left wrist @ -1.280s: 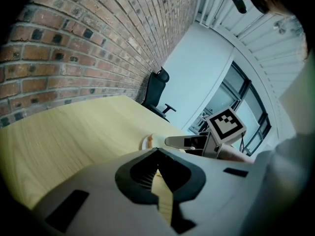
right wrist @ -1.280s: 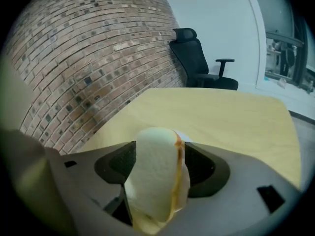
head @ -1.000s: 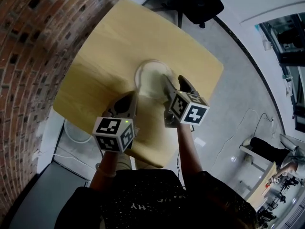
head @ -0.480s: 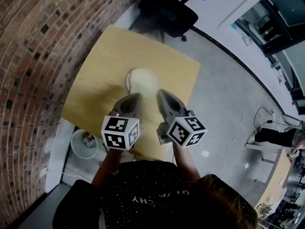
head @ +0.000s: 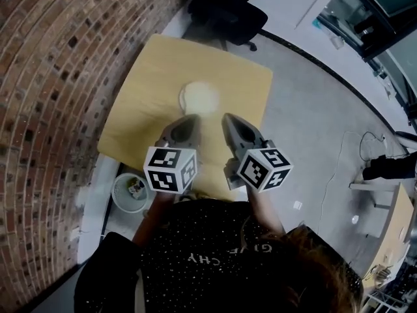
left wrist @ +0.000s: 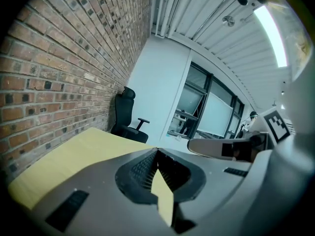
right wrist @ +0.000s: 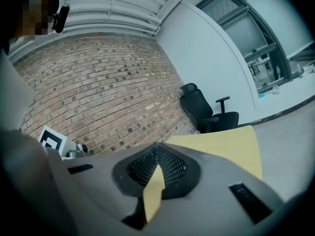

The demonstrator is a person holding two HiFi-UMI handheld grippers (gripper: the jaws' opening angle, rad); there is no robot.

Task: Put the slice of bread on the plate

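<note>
A round white plate (head: 200,98) sits mid-table on the yellow table (head: 156,70), with a pale slice of bread (head: 202,97) lying on it, small and blurred from here. Both grippers hang high and close to my body, short of the plate and apart from it. My left gripper (head: 189,120) is shut with nothing between its jaws; its tips meet in the left gripper view (left wrist: 157,152). My right gripper (head: 229,119) is likewise shut and empty, tips together in the right gripper view (right wrist: 157,147).
A brick wall (head: 58,77) runs along the table's left side. A black office chair (head: 228,8) stands past the far edge. A white bin (head: 132,192) sits on the floor by the near left corner. Grey floor (head: 313,129) lies to the right.
Both grippers have risen and drawn back from the plate toward my body. The right gripper, which reached over the plate a second ago, is away from it now. The plate has stayed put.
</note>
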